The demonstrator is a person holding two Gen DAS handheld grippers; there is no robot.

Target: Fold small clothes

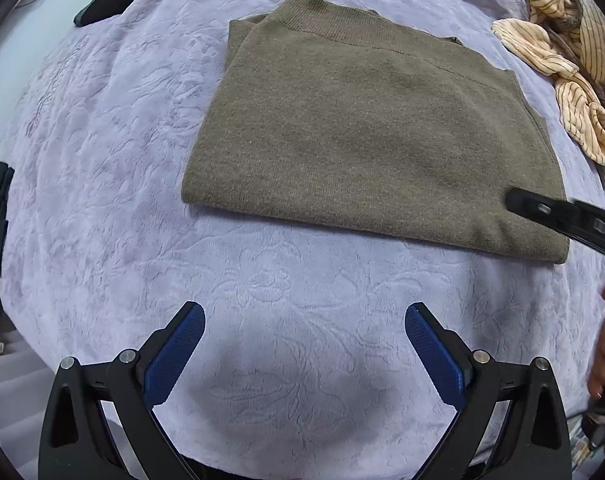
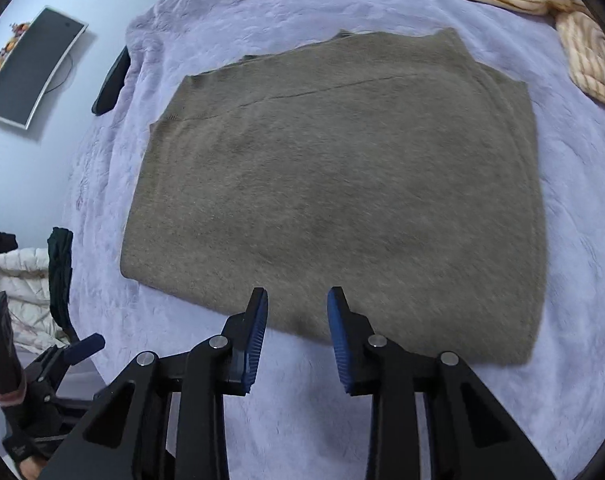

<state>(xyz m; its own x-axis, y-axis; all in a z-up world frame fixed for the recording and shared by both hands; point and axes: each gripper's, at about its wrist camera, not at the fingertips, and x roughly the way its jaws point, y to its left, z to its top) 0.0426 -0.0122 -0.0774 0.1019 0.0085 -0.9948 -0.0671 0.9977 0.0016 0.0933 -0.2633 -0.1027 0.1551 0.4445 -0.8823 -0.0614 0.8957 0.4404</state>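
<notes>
A folded olive-brown knit sweater lies flat on a bed covered by a lavender embossed blanket, its ribbed collar pointing toward the far side. The left gripper hangs above bare blanket just short of the sweater's near folded edge, jaws spread wide with nothing between the blue pads. The right gripper hovers over the sweater's near edge, its jaws partly closed but apart; the cloth behind them looks flat and ungripped, though motion blur in the right wrist view makes contact hard to judge. In the left wrist view, one black finger of the right gripper reaches in over the sweater's near right corner.

A crumpled cream garment with dark stripes sits beyond the sweater's far right corner, apart from it. A dark garment hangs at the bed's left edge, and a black flat object lies at the blanket's far left. A curved monitor shows against the pale wall.
</notes>
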